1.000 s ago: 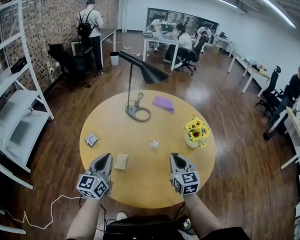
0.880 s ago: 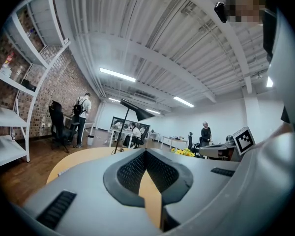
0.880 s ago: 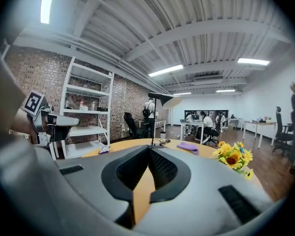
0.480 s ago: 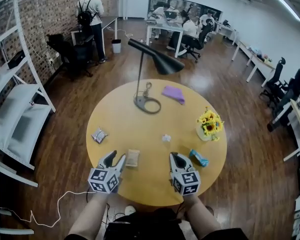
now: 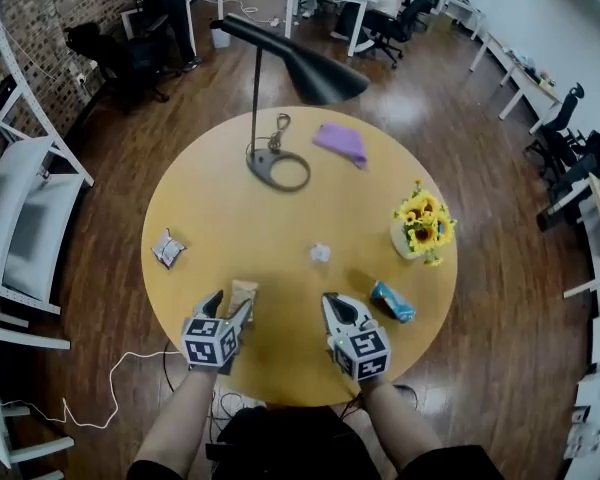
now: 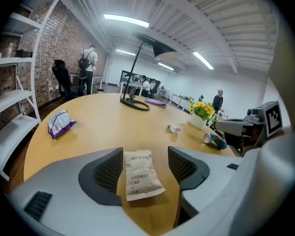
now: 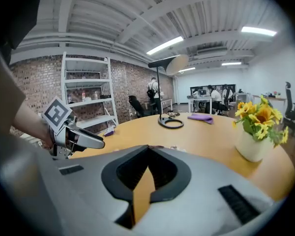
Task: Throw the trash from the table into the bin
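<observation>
Head view with both gripper views. Furthest left of the left gripper's fingers (image 6: 101, 173), and ahead of their tips, a purple-and-white wrapper (image 5: 167, 249) lay flat on the round tabletop (image 5: 280, 223). The left gripper (image 5: 230, 309) was low over the near edge; its fingers stood apart, having just been opening. Between them lay a beige shower cap packet (image 6: 140, 175), flat on the wood. It lay close against the left finger's pad, with bare wood showing on the right finger's side, so it was not clamped. A small crumpled paper (image 5: 320, 253) lay beyond the fingertips of both grippers, roughly midway between the two. The right gripper (image 5: 332, 301) was also near the table's front edge; its fingers (image 7: 162, 176) were closed tip to tip with nothing held between them. Just to the right of these fingers lay a teal container (image 5: 391, 302) on its side. Ahead of it and further right stood a white vase of sunflowers (image 5: 420, 226). Far beyond all fingertips were a lamp base (image 5: 278, 168) and a purple cloth (image 5: 340, 140).
</observation>
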The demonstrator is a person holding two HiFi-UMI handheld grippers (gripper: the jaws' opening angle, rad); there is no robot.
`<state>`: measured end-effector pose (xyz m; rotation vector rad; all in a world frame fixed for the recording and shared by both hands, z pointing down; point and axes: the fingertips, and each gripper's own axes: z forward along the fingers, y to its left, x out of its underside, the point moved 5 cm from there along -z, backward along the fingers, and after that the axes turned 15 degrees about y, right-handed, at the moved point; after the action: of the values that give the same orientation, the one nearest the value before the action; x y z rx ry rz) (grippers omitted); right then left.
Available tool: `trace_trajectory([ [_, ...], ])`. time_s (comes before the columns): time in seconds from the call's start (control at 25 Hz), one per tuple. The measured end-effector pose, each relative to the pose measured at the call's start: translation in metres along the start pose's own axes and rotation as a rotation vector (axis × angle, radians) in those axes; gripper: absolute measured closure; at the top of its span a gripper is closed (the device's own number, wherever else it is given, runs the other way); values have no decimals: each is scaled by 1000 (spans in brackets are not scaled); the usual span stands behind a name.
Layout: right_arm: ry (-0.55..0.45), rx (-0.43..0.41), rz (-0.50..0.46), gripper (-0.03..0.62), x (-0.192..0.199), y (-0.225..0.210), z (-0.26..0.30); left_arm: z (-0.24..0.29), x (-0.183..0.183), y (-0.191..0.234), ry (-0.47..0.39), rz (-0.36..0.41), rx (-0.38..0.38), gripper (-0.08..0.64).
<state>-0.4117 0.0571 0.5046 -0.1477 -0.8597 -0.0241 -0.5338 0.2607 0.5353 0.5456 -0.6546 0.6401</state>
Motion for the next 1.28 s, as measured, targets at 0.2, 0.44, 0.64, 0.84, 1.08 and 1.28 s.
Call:
trace_trajectory([
  [0.2, 40, -39, 19, 592, 9, -8, 23, 32, 7, 12, 102, -4, -58, 272],
  [0.44, 48, -73, 67, 592, 14, -34, 30, 58, 27, 8, 227, 3, -139, 273],
  [0.64, 50, -99, 81, 592, 15, -48, 32, 59, 30, 5, 214, 52, -217, 279],
  [0.84, 63, -105, 68, 592, 21, -54, 30, 61, 28, 10, 234, 37, -201, 307],
  [1.08, 29, -60, -22, 592, 2, -67, 11, 46, 16, 15, 166, 0, -127, 426],
  [1.28, -57, 41, 7, 592, -14, -71, -30, 21, -28, -9, 32, 67, -90, 426],
])
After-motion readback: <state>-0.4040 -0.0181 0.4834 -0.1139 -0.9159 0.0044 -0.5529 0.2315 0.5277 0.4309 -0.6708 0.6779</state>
